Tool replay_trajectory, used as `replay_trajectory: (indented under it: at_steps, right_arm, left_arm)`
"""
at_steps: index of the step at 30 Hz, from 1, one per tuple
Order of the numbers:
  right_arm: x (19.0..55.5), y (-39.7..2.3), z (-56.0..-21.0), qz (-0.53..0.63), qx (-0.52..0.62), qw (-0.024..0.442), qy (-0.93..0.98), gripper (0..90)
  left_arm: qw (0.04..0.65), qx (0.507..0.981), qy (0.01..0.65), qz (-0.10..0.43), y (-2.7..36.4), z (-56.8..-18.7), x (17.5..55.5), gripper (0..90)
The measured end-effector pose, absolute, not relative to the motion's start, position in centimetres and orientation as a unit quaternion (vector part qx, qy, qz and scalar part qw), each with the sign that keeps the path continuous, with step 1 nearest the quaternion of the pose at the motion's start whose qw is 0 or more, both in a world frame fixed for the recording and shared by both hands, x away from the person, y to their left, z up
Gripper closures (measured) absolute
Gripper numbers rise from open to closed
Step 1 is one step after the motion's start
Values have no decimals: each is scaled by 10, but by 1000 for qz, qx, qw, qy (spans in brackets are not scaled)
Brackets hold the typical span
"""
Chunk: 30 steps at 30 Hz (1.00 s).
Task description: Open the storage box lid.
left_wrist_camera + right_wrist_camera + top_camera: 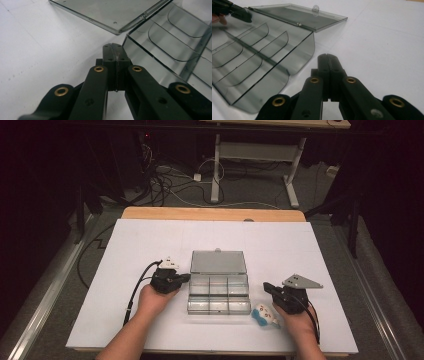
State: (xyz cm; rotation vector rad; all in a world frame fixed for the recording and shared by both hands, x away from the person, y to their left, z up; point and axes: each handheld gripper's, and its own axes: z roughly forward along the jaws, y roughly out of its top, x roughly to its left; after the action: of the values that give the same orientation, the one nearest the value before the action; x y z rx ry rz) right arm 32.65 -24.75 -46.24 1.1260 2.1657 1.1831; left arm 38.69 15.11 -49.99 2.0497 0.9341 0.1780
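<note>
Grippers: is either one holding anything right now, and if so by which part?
Nothing is held. The left gripper is shut and empty beside the clear box; the right gripper is shut and empty too, near the small toy.

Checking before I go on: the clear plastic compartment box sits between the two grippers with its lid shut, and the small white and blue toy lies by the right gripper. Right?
Not quite: the clear plastic compartment box has its lid open, folded flat behind it, as the high view shows. The rest holds.
</note>
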Motion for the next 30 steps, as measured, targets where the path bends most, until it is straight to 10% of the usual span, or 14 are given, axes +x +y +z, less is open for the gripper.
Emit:
replay_trajectory:
  at_steps: [19, 30]
  right_arm:
    - [281, -268, -472, 430, 403, 210, 780, 775]
    - [268, -266, -468, 438, 392, 203, 783, 455]
  left_arm:
    - [479, 782, 383, 111, 215, -503, 305, 816]
    - [454, 802, 365, 136, 212, -500, 291, 456]
